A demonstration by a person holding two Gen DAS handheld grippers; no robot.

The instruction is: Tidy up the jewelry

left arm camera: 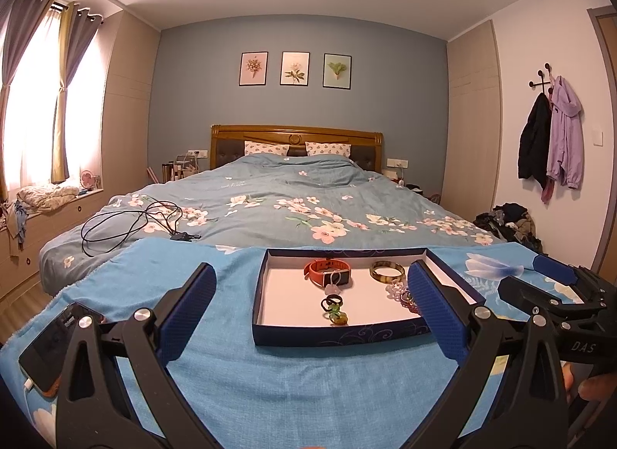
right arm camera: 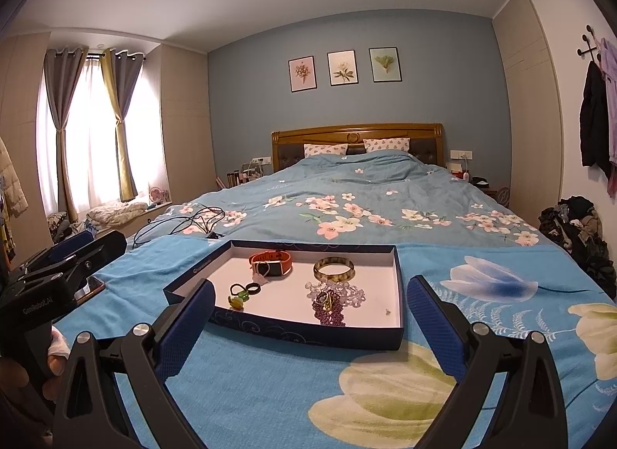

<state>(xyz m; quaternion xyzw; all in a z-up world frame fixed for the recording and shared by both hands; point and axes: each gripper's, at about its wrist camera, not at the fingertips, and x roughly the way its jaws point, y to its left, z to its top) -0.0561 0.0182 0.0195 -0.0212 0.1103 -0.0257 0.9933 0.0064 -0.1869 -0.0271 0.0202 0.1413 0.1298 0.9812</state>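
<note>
We see the tray (right arm camera: 300, 327) on the bedspread (right arm camera: 270, 391) | jewelry inside, watch (right arm camera: 271, 262) by bangle (right arm camera: 333, 268) | left gripper (left arm camera: 314, 314) and right gripper (right arm camera: 310, 327) spread wide, empty, short of tray

Cloth, card and gloss on the bed

The towel (right arm camera: 270, 383) is rough woven cloth; the tray (right arm camera: 293, 327) looks like matt card with a smooth white floor. The bangle (right arm camera: 333, 269) is glossy, the watch (right arm camera: 270, 262) strap matt; the headboard (right arm camera: 356, 132) is polished wood.
</note>
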